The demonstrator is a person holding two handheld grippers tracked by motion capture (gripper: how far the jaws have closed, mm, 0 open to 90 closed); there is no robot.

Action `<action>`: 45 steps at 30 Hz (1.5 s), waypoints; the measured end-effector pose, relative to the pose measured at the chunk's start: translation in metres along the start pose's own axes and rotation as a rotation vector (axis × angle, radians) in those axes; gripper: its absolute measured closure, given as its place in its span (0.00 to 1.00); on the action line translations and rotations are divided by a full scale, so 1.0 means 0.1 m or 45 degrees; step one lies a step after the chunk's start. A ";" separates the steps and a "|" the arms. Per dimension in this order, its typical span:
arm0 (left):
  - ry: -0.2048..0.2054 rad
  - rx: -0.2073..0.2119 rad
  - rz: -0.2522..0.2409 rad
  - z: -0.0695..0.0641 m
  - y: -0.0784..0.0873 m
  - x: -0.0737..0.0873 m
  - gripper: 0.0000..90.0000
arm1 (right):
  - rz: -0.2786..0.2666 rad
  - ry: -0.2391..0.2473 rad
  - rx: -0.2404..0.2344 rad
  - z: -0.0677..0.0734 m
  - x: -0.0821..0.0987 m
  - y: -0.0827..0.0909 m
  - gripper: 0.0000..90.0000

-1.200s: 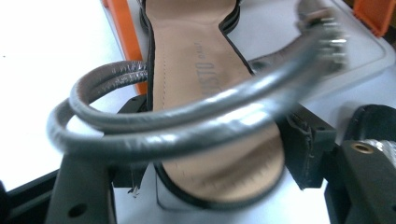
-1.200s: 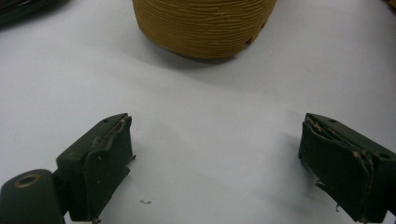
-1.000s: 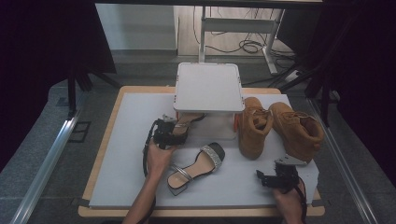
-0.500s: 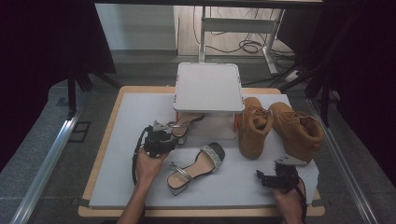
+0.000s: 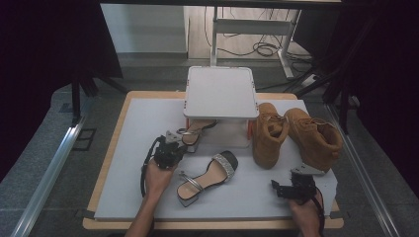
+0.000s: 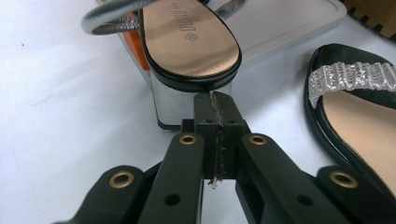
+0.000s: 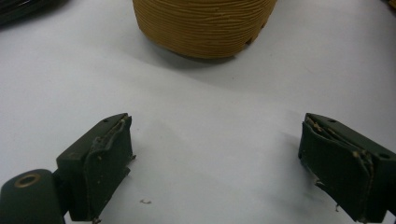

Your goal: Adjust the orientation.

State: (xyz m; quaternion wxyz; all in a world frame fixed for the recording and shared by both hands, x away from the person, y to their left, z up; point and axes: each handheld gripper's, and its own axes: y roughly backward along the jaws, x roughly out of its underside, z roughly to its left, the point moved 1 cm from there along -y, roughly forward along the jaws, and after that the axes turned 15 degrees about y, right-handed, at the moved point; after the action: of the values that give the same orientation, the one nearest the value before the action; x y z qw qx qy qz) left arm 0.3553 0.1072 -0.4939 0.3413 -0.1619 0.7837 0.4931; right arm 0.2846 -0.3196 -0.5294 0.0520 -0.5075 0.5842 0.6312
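Note:
A silver-heeled sandal (image 5: 197, 131) lies half under a white raised tray (image 5: 220, 91). My left gripper (image 5: 175, 140) points at it. In the left gripper view the jaws (image 6: 215, 100) have just been closing and now stand shut with nothing between them, their tips right at the sandal's silver block heel (image 6: 175, 105). The matching sandal (image 5: 207, 177) with a glittery strap (image 6: 355, 77) lies to the right. My right gripper (image 5: 277, 188) rests near the front right, and its jaws (image 7: 215, 158) are wide open over bare white mat, facing a tan boot (image 7: 203, 23).
Two tan boots (image 5: 269, 133) (image 5: 316, 136) stand at the right of the white mat (image 5: 143, 128). The wooden table edge (image 5: 113, 148) frames the mat. Metal rails run along both sides of the floor.
The left hand has drawn back a little toward the front left, away from the sandal under the tray. The right hand has stayed where it was.

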 end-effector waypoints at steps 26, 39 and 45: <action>-0.083 0.088 0.035 -0.27 -0.26 -0.15 1.00 | 0.000 0.002 0.000 0.00 0.00 0.00 0.11; -0.097 0.113 0.065 -0.27 -0.38 -0.28 1.00 | -0.001 0.000 0.000 0.00 0.00 0.00 0.11; -0.093 0.104 0.068 -0.24 -0.40 -0.34 1.00 | -0.001 0.001 0.000 0.00 0.00 0.00 0.11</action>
State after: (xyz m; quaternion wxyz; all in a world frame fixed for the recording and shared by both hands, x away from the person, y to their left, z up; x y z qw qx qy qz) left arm 0.3941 0.0645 -0.4899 0.3626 -0.1088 0.7942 0.4753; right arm 0.2847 -0.3197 -0.5294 0.0519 -0.5078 0.5840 0.6311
